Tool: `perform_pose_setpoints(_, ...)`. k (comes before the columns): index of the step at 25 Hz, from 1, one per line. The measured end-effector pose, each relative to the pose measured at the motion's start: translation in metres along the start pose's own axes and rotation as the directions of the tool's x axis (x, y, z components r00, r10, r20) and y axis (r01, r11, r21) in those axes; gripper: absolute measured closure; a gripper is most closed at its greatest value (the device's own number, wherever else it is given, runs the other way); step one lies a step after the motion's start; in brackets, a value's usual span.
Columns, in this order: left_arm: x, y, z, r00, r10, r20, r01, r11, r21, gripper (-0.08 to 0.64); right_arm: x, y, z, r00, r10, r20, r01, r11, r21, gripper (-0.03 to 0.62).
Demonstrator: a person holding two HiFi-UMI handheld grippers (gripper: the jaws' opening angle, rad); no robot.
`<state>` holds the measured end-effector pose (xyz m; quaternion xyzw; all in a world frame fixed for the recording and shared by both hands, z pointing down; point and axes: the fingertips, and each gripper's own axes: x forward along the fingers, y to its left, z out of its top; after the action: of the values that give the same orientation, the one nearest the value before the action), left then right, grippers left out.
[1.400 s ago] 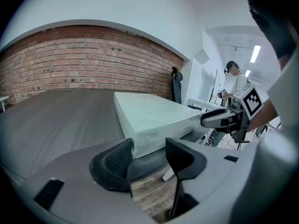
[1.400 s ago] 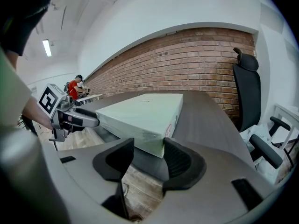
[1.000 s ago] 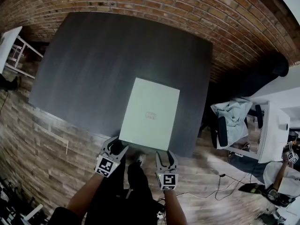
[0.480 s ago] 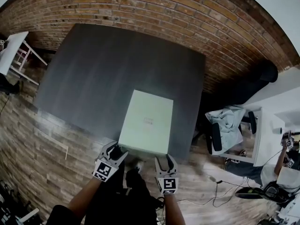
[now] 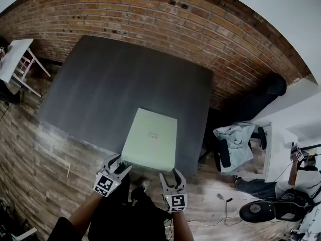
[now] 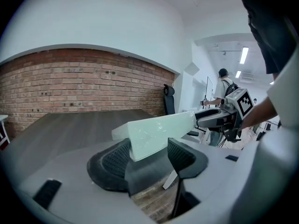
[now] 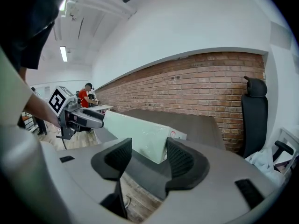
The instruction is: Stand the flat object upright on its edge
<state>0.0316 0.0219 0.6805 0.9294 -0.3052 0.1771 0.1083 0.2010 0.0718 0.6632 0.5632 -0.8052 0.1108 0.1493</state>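
At desk (image 5: pixel 125 79) near edge: flat box (image 5: pixel 150 139) tilted, near side raised. Left gripper (image 5: pixel 119 160) holds its near-left corner, right gripper (image 5: pixel 169 173) its near-right corner. Both jaws are wide and have just been opening, with the box between them.

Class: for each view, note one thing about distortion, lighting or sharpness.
Head view: fisheye bows the brick wall into an arc. Left gripper view: black vignette corners, bright ceiling light, sheen on the flat box. Right gripper view: the wall's top line curves, corners dark.
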Motion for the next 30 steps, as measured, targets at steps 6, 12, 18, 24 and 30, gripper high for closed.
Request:
perform_pose_setpoints(6, -0.009, 0.004, 0.025, 0.999, -0.001, 0.037, 0.000, 1.000, 0.012, 0.313, -0.004, 0.002, 0.022, 0.999, 0.001, 0.042, 0.000, 1.000, -0.020, 0.365)
perform_pose_setpoints(12, -0.016, 0.009, 0.049, 0.997, 0.006, 0.079, -0.008, 1.000, 0.018, 0.313, -0.003, 0.002, 0.054, 0.995, 0.000, 0.104, 0.004, 0.999, -0.032, 0.360)
perform_pose_setpoints(18, -0.021, 0.017, 0.078, 0.992, 0.004, 0.128, -0.007, 1.000, 0.021, 0.310, -0.003, 0.002, 0.083, 0.988, 0.004, 0.156, 0.000, 1.000, -0.026, 0.342)
perform_pose_setpoints(24, -0.027, 0.025, 0.102, 0.988, -0.007, 0.157, 0.006, 1.000, 0.007, 0.287, 0.003, 0.000, 0.108, 0.982, 0.008, 0.187, 0.000, 0.999, -0.046, 0.342)
perform_pose_setpoints(30, -0.029, 0.031, 0.111, 0.984, -0.001, 0.180, -0.003, 1.000, 0.022, 0.278, 0.008, -0.002, 0.114, 0.983, 0.001, 0.186, 0.008, 0.999, -0.049, 0.342)
